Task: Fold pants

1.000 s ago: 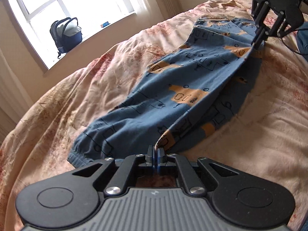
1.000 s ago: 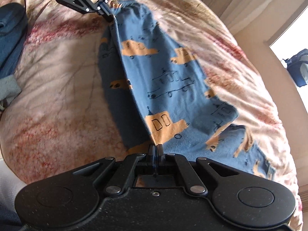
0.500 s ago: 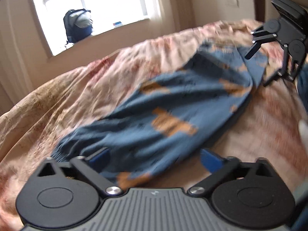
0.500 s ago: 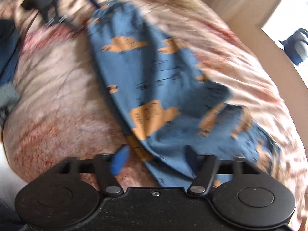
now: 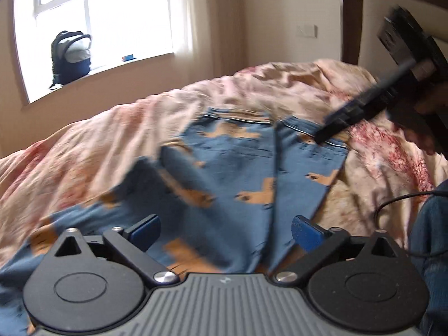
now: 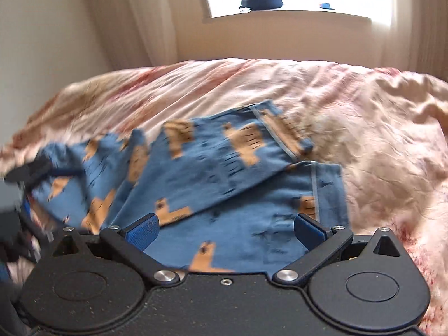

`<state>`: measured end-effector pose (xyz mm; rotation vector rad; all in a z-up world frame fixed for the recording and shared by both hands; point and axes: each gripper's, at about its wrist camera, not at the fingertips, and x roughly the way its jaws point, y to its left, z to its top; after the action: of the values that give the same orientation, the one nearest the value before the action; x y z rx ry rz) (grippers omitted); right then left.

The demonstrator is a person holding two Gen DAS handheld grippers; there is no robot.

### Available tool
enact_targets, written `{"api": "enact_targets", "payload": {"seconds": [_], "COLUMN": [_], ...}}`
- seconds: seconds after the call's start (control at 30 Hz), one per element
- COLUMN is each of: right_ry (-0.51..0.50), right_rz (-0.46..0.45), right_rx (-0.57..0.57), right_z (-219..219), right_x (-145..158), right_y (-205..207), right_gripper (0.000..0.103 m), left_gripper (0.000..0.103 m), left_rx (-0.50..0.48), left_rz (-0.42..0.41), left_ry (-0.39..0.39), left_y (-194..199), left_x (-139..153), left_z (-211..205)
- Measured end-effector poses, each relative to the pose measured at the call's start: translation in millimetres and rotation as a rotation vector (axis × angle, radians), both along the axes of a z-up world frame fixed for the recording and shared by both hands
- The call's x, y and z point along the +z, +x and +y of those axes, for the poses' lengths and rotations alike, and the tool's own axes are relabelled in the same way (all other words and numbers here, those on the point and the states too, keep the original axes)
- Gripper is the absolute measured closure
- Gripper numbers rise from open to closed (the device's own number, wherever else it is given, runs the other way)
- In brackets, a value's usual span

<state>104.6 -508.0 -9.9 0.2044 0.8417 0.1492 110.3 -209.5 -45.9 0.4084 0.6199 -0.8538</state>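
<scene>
Blue pants (image 5: pixel 232 173) with orange vehicle prints lie on the bed, one leg laid over the other, waistband at the far end. They also show in the right wrist view (image 6: pixel 224 184). My left gripper (image 5: pixel 225 231) is open and empty just above the pants' near part. My right gripper (image 6: pixel 225 231) is open and empty above the waist end. In the left wrist view the right gripper (image 5: pixel 364 109) hovers blurred over the waistband corner. In the right wrist view the left gripper (image 6: pixel 30 170) shows blurred at the left edge.
A pink and red patterned duvet (image 5: pixel 84 154) covers the bed. A dark wooden headboard (image 5: pixel 352 14) stands at the back right. A backpack (image 5: pixel 70 56) sits on the window sill. A black cable (image 5: pixel 397 201) and blue clothing (image 5: pixel 436 238) lie at the right edge.
Both grippers were shut on the pants' folded edge a second ago. They opened, let the cloth drop onto the bed, and swung to new viewpoints over it.
</scene>
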Motion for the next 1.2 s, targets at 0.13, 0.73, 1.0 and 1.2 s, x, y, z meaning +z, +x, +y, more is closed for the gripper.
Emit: {"api": "enact_targets", "payload": {"seconds": [0.13,0.73,1.0,1.2], "right_ry": [0.143,0.173,0.161,0.125], "right_rz": [-0.006,0.083,-0.052,-0.105], "right_rx": [-0.081,-0.227,-0.207,-0.19], "right_z": [-32,-77,-79,-87], "right_x": [-11,-37,23,61], "right_y": [21,106,62,-7], "right_gripper": [0.012,0.088,0.091,0.091], "left_gripper": [0.032,0.098,0.1,0.1], "left_rx": [-0.04,-0.025,-0.034,-0.105], "left_rz": [-0.041,-0.04,-0.08,-0.095], "left_ry": [0.098,0.265,0.181,0.159], "left_y": [-12,-11,-15,-28], "left_x": [-8,-15,7,15], "left_z": [-24,-44,-31,-24]}}
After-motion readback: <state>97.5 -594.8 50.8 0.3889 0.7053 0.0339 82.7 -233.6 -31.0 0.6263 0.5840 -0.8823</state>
